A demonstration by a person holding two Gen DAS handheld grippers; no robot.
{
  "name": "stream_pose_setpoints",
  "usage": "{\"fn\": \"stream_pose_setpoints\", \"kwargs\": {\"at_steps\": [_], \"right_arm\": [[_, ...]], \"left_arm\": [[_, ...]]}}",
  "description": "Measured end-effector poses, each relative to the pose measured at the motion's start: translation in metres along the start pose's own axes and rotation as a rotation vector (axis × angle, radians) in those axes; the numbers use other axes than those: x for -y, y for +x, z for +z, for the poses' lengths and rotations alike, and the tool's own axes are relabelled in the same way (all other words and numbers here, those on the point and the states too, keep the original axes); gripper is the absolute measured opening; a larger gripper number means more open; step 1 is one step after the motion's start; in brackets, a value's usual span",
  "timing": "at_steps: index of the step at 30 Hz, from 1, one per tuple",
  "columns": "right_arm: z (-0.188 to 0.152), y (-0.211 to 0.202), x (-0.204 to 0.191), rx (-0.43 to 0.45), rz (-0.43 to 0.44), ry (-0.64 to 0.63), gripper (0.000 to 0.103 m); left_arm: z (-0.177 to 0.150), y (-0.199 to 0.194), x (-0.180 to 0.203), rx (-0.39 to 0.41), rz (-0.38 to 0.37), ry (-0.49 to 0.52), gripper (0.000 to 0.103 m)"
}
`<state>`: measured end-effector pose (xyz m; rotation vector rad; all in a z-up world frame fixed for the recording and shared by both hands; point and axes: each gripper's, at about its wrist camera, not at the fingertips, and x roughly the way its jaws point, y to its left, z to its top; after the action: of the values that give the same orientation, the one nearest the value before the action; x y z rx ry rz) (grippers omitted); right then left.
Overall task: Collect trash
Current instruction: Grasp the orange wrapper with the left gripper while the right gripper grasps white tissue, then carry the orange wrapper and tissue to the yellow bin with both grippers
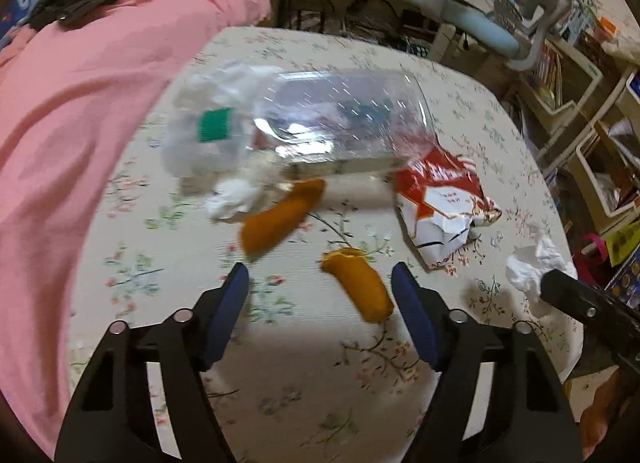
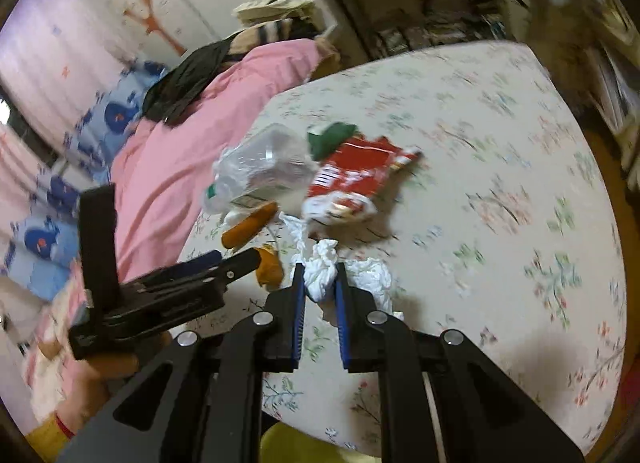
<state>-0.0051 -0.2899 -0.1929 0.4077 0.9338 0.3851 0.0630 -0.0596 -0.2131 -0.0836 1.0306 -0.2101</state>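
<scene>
Though blurred, tissue [image 2: 320,275] between fingers [image 2: 298,291]

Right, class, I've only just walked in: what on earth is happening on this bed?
A person is collecting trash off the bed with two handheld tools. The right tool is shut on a white tissue. The left tool is open, over an orange peel. A clear bag and red wrapper still lie there.

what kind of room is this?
Likely a child's bedroom: trash lies on a floral mattress beside a pink duvet, with a kids' desk chair and a whale-print sheet in view.
</scene>
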Motion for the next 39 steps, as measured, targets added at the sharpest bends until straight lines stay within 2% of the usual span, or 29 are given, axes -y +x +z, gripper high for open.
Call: {"fn": "stream_pose_setpoints", "kwargs": {"at_steps": [4, 8, 10, 12, 13, 19, 27, 33, 39], "right_arm": [[-0.001, 0.003, 0.004, -0.009, -0.010, 0.012, 0.015], [-0.006, 0.006, 0.002, -0.019, -0.011, -0.006, 0.015], [-0.009, 0.006, -0.003, -0.022, -0.021, -0.034, 0.015], [-0.013, 0.009, -0.012, -0.025, -0.046, -0.080, 0.015], [-0.015, 0.010, -0.015, -0.026, -0.056, -0.099, 0.015], [-0.021, 0.007, -0.036, 0.008, -0.065, -0.195, 0.016], [-0.031, -0.001, -0.042, 0.041, -0.030, -0.200, 0.017], [-0.051, -0.011, -0.050, 0.054, -0.004, -0.197, 0.017], [-0.083, -0.018, -0.056, 0.028, 0.028, -0.172, 0.017]], "left_arm": [[-0.002, 0.005, 0.011, 0.001, 0.013, 0.032, 0.064], [-0.002, 0.014, 0.013, -0.002, 0.029, 0.046, 0.056], [-0.002, 0.014, 0.015, 0.007, 0.029, 0.064, 0.043], [-0.002, 0.013, 0.014, 0.006, -0.007, 0.061, 0.021], [-0.003, 0.011, 0.013, 0.007, -0.015, 0.062, 0.020], [-0.012, -0.010, 0.002, 0.039, -0.030, 0.034, 0.018], [-0.024, -0.043, -0.009, 0.087, -0.054, -0.009, 0.018], [-0.051, -0.064, -0.016, 0.083, -0.068, -0.023, 0.018], [-0.083, -0.081, -0.015, 0.075, -0.068, -0.001, 0.018]]}}
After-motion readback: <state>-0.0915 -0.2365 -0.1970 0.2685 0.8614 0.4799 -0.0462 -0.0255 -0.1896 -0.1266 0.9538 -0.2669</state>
